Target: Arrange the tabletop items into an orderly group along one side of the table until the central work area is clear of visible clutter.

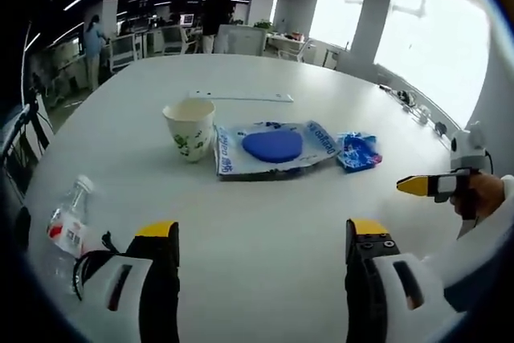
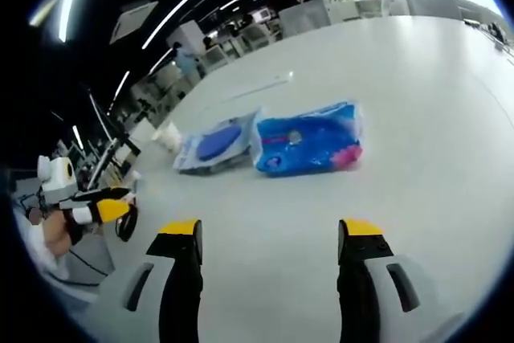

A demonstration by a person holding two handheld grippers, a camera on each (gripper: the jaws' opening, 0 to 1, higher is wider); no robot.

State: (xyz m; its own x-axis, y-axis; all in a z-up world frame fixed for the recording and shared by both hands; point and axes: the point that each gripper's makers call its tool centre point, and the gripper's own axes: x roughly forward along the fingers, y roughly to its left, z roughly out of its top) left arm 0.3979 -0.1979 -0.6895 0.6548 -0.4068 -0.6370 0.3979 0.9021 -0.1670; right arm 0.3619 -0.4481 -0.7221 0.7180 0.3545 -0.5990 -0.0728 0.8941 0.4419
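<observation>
Counter items grouped mid-surface, both grippers empty.
White counter (image 1: pixel 265 222) carries a flat packet with blue disc (image 1: pixel 273 148), a paper cup (image 1: pixel 189 128) touching its left, a small blue packet (image 1: pixel 358 151) right, a clear bottle (image 1: pixel 66 226) lying near left. Left gripper (image 1: pixel 263 240) and right gripper (image 2: pixel 270 240): jaws wide.

White office chairs (image 1: pixel 128 50) and desks (image 1: pixel 281 40) beyond the table; a person (image 1: pixel 91 42) stands far off

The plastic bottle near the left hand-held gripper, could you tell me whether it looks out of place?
Yes. The plastic bottle lies on its side near the table edge, apart from the upright paper cup and blue packets.
</observation>
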